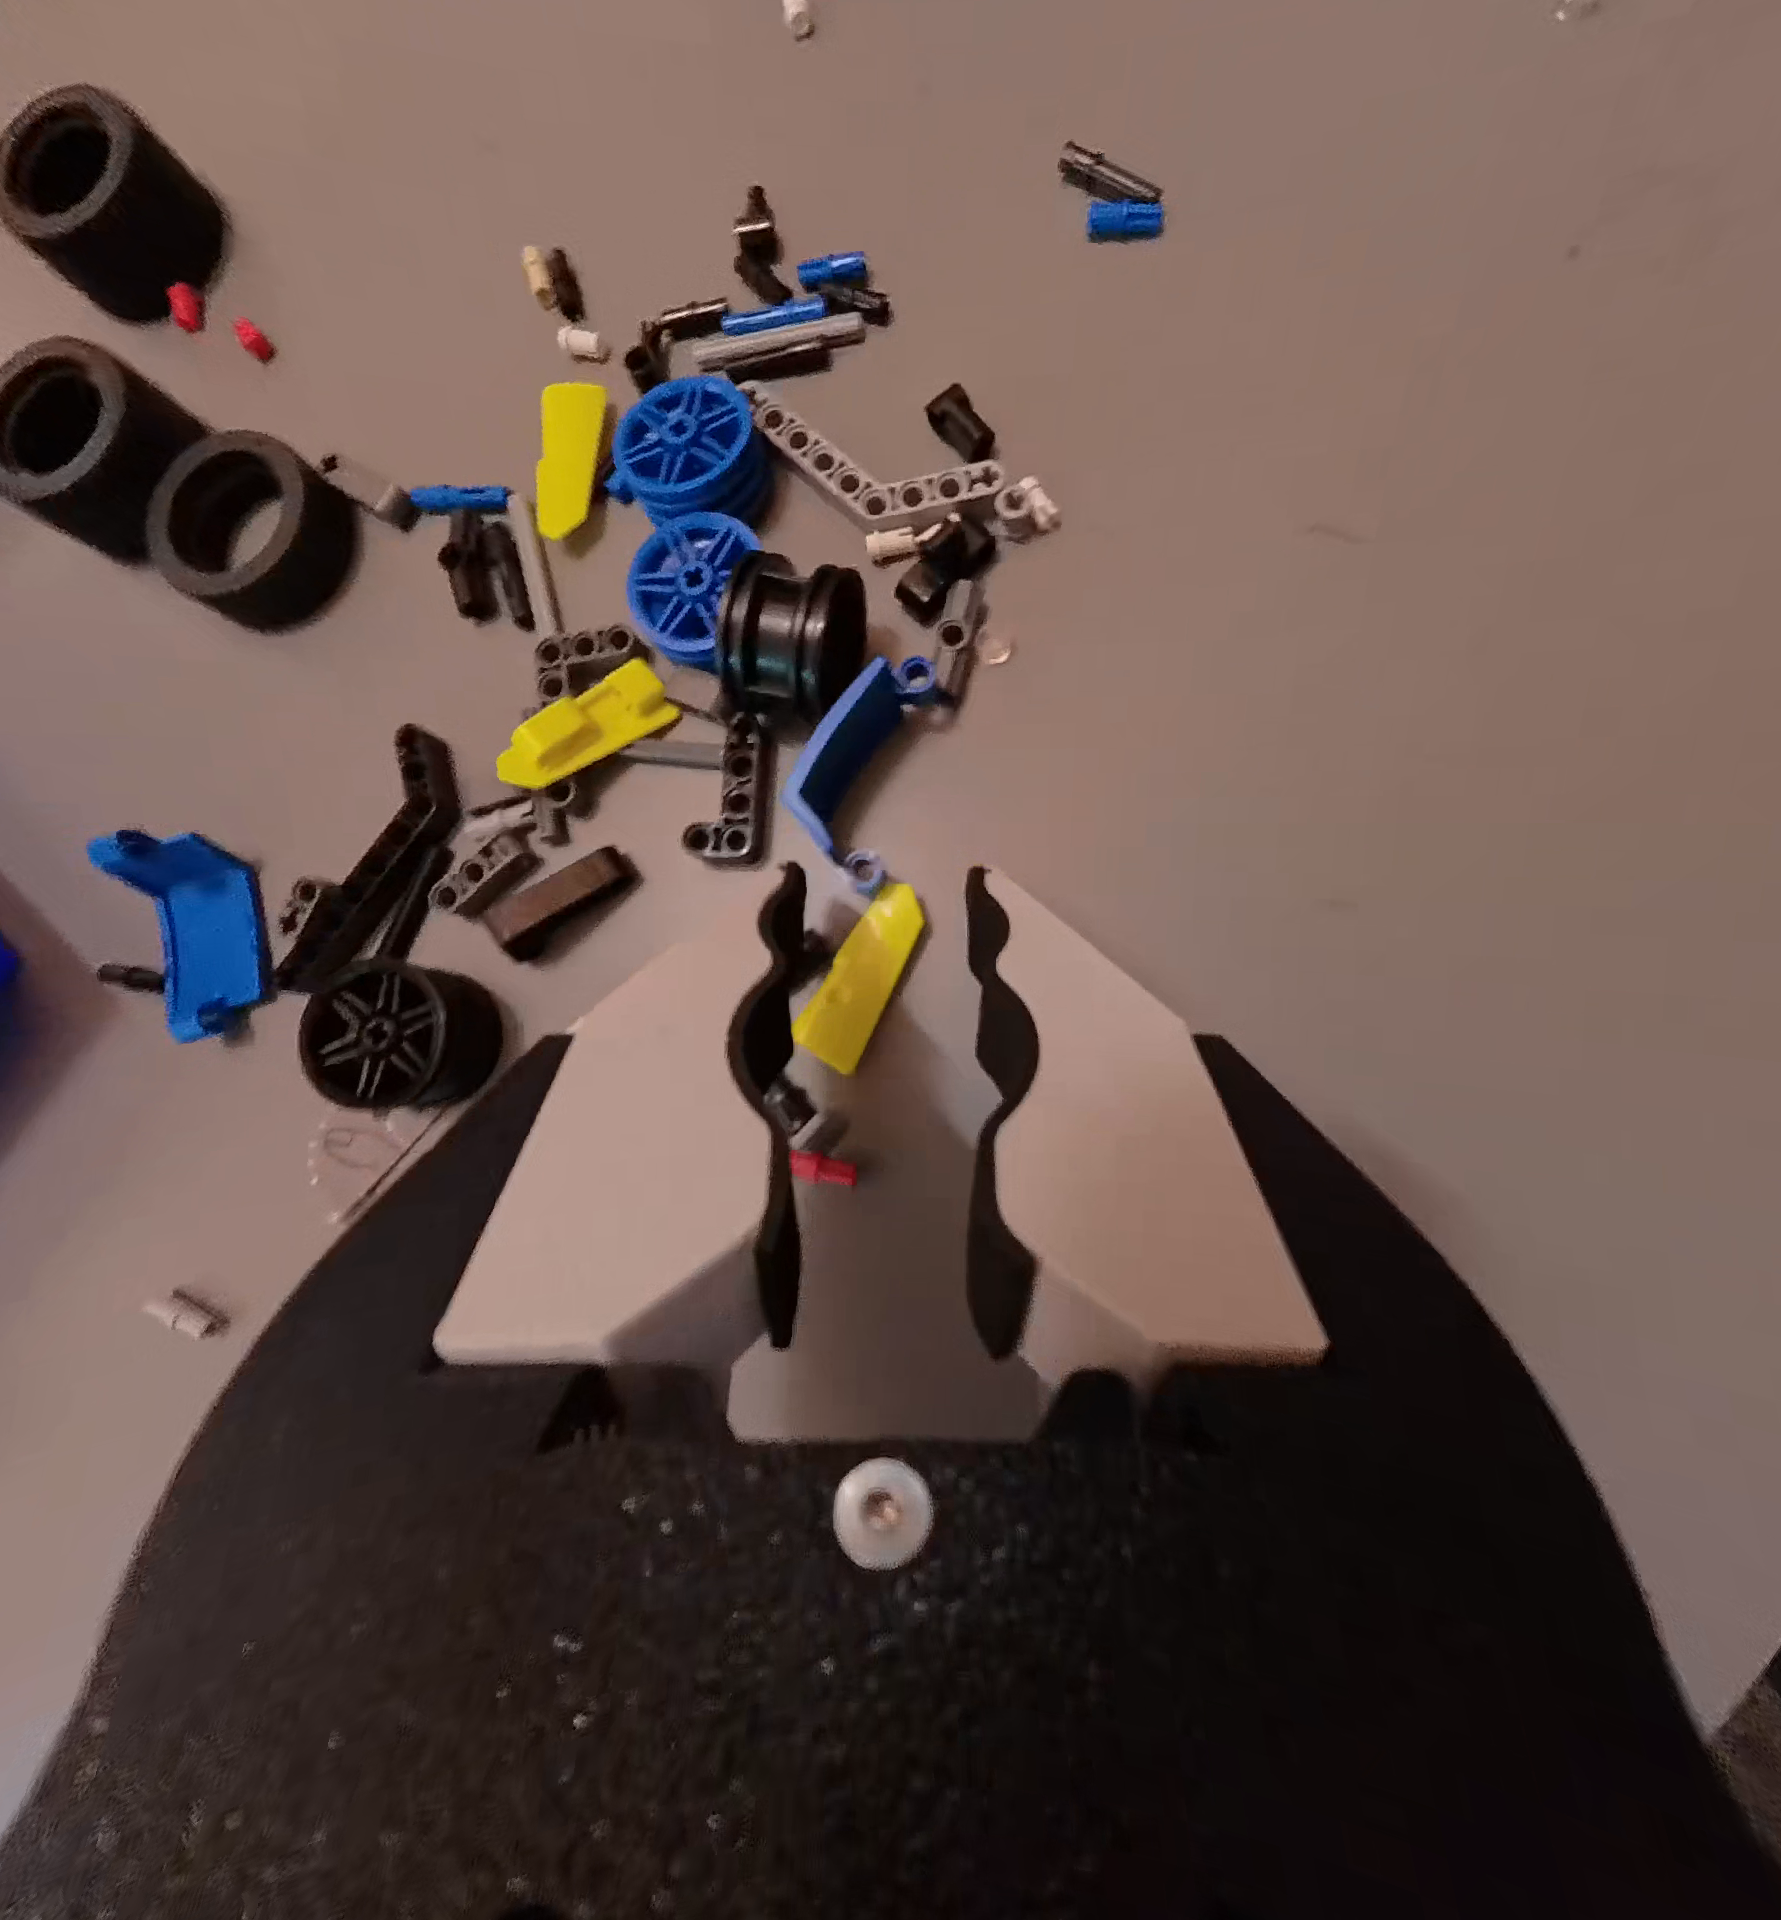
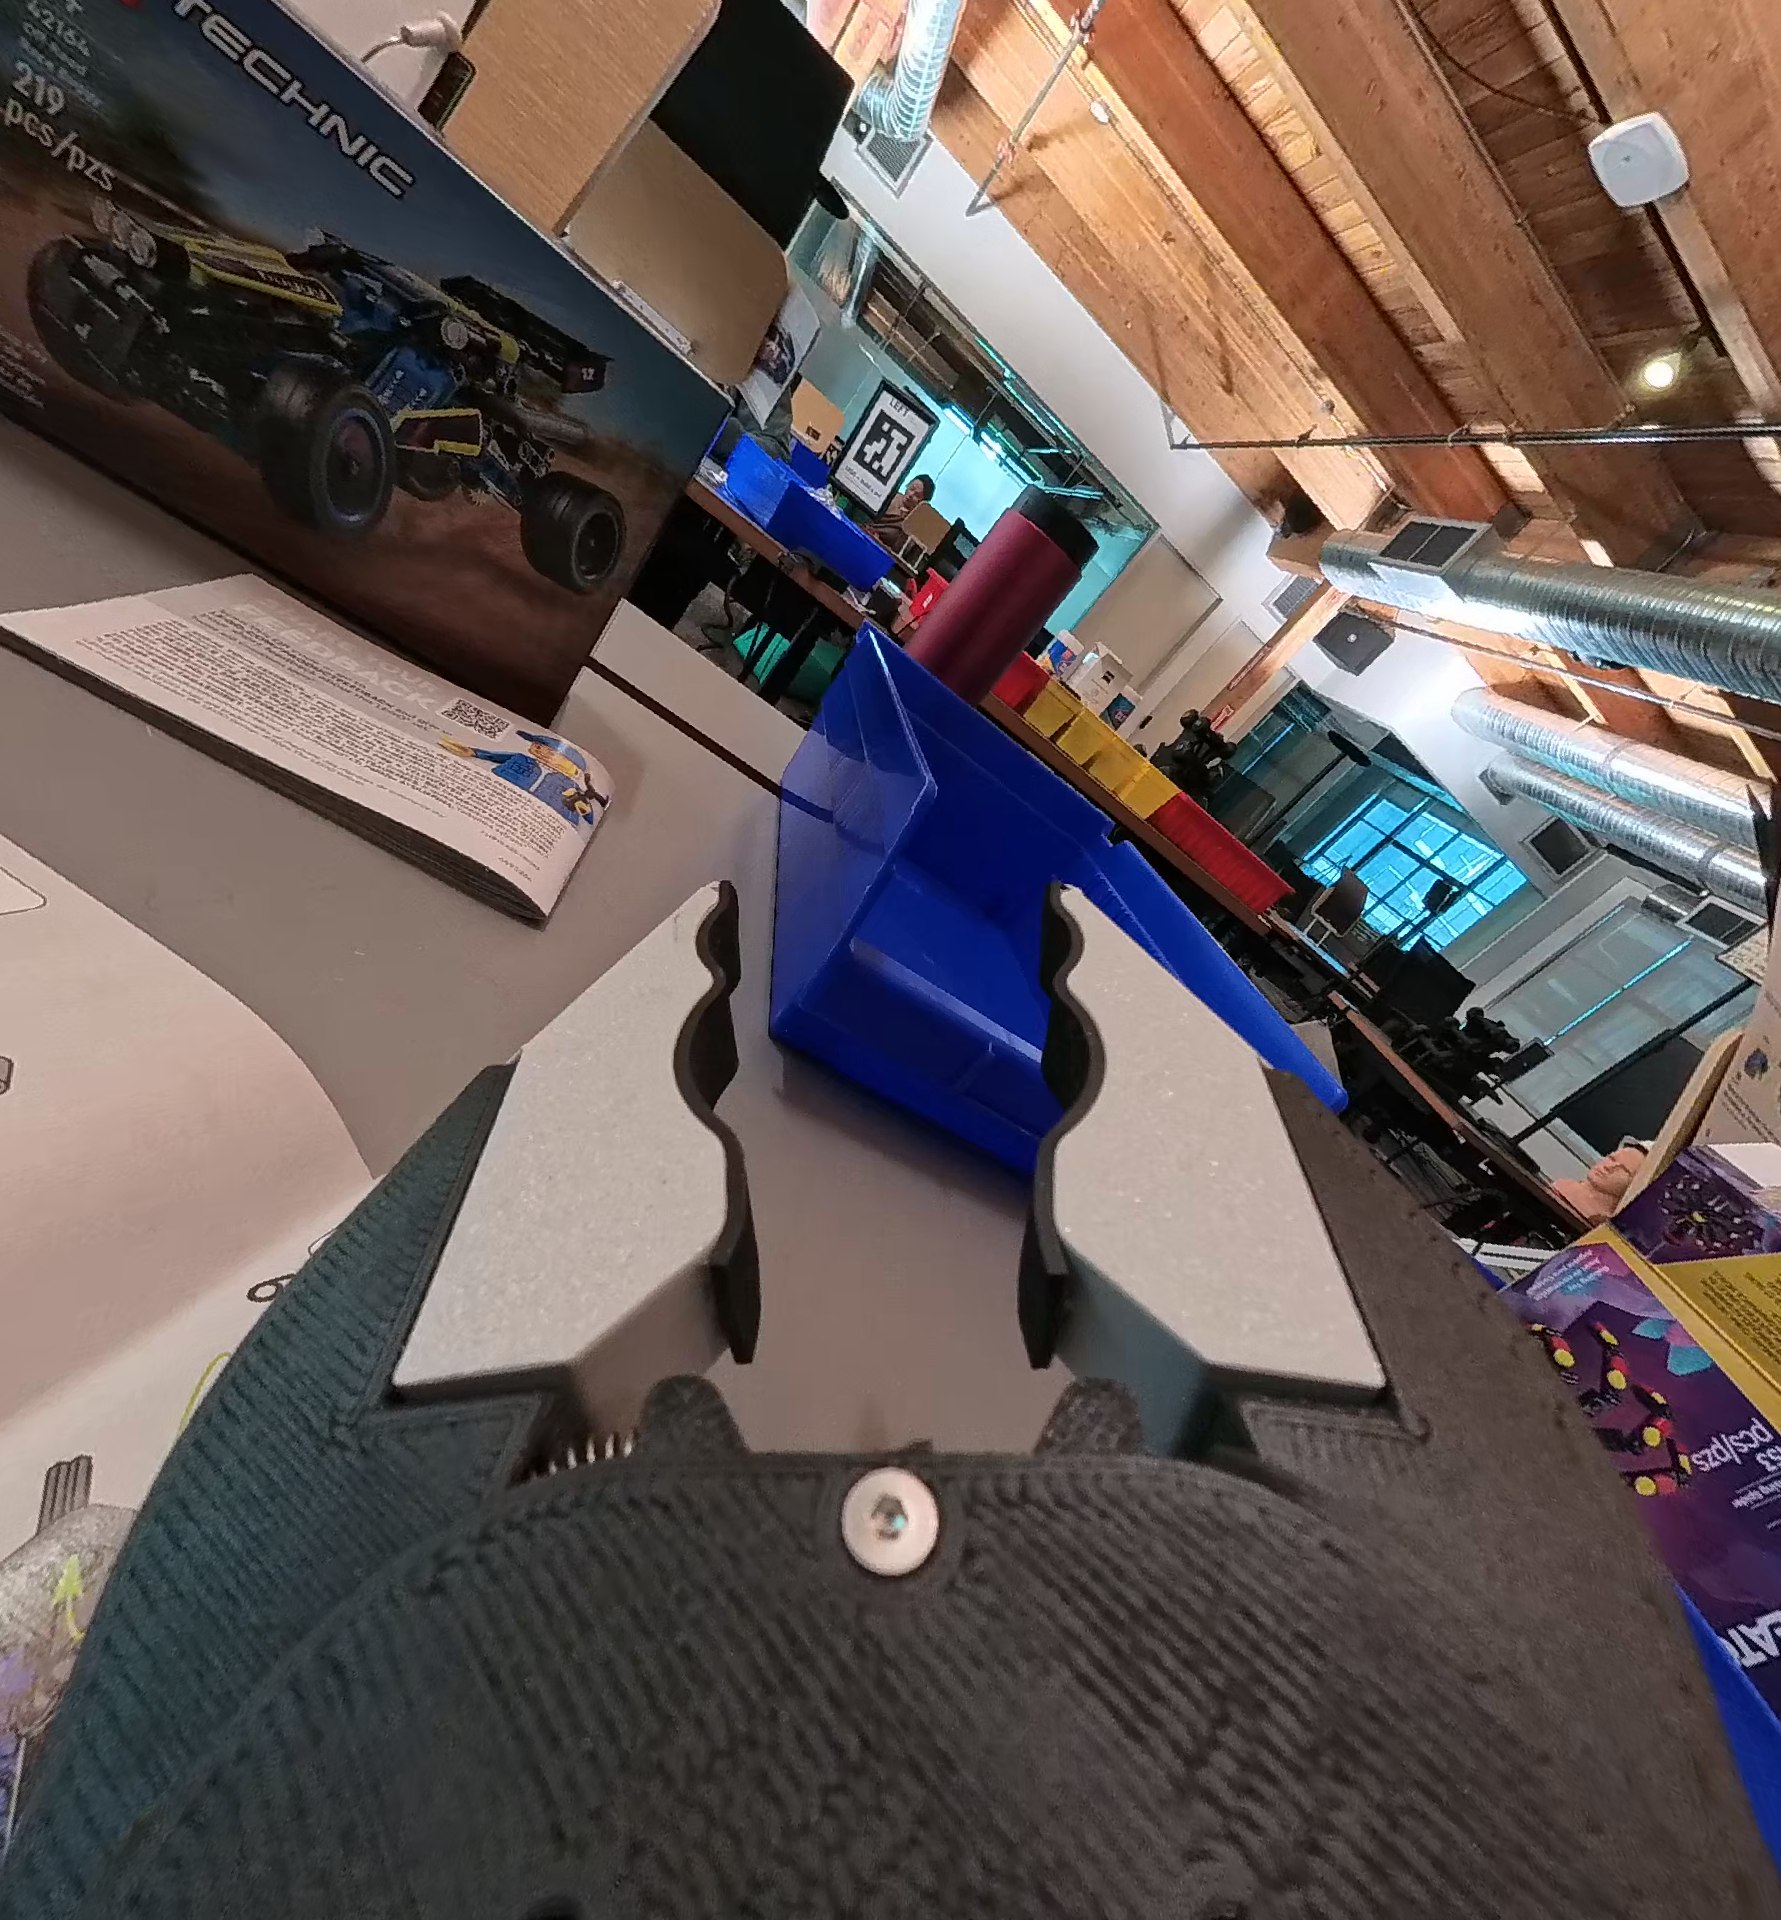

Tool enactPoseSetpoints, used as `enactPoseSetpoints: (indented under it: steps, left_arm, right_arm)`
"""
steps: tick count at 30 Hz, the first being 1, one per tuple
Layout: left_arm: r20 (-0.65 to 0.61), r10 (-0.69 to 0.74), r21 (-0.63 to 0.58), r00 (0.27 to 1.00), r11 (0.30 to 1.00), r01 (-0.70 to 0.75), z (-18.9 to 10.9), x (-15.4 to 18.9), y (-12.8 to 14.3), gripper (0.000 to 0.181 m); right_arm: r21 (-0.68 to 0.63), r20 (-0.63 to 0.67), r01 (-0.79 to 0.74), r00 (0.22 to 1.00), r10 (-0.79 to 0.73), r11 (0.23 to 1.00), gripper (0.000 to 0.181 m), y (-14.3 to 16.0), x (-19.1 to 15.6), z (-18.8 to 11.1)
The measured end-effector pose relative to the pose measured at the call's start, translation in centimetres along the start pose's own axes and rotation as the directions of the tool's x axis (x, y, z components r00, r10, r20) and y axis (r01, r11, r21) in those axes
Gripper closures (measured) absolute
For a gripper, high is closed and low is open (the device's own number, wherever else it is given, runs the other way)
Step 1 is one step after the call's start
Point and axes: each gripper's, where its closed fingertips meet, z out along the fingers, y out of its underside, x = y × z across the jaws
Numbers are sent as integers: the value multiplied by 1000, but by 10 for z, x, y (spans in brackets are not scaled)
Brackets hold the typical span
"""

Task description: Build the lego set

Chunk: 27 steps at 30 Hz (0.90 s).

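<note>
In the left wrist view, loose Lego Technic parts lie scattered on a grey table (image 1: 1385, 623). My left gripper (image 1: 884, 883) is open and hovers over the near end of the pile. A yellow panel (image 1: 855, 977), a small grey and black connector (image 1: 805, 1112) and a red pin (image 1: 824, 1170) lie on the table between its fingers, ungripped. A blue curved panel (image 1: 844, 748) lies just beyond the tips. Farther off are blue wheels (image 1: 683, 447), a black wheel hub (image 1: 792, 634) and a grey angled beam (image 1: 865, 478). My right gripper (image 2: 888, 904) is open and empty, facing a blue bin (image 2: 865, 790).
Black tyres (image 1: 242, 530) stand at the left, with a blue fender (image 1: 205, 935) and a black rim (image 1: 398, 1034) nearer. In the right wrist view are the set's box (image 2: 325, 343), a closed booklet (image 2: 325, 727), an open instruction manual (image 2: 86, 1091), a dark red bottle (image 2: 1000, 592) and another box (image 2: 1696, 1403). Tip to tip, the grippers are about 60 centimetres apart. To the black wheel hub (image 1: 792, 634): left tips about 5 centimetres, right tips about 55 centimetres.
</note>
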Motion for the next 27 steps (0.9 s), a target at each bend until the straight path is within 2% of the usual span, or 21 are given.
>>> enactPoseSetpoints:
  steps: [6, 12, 16, 21, 27]
  left_arm:
    - [166, -129, -32, 978, 990, 136, -21, -36, 19, 156]
    - [245, -135, -87, 960, 983, 161, -29, -51, 36, 158]
    - [204, -88, -104, 975, 988, 111, -30, -41, 36, 158]
    - [175, -107, -152, 979, 979, 134, -23, -31, 43, 162]
    - [135, -36, -102, 990, 993, 50, -11, -21, 25, 162]
  right_arm:
    - [-3, 1, 3, 1000, -3, 1000, 124, 0, 0, 0]
    - [-6, 2, 6, 1000, -6, 1000, 125, 1, -1, 1]
    - [-6, -1, 7, 1000, -7, 1000, 125, 1, -1, 1]
    - [-8, 1, 10, 1000, -10, 1000, 125, 1, -1, 1]
    - [-8, -1, 11, 1000, -11, 1000, 125, 1, -1, 1]
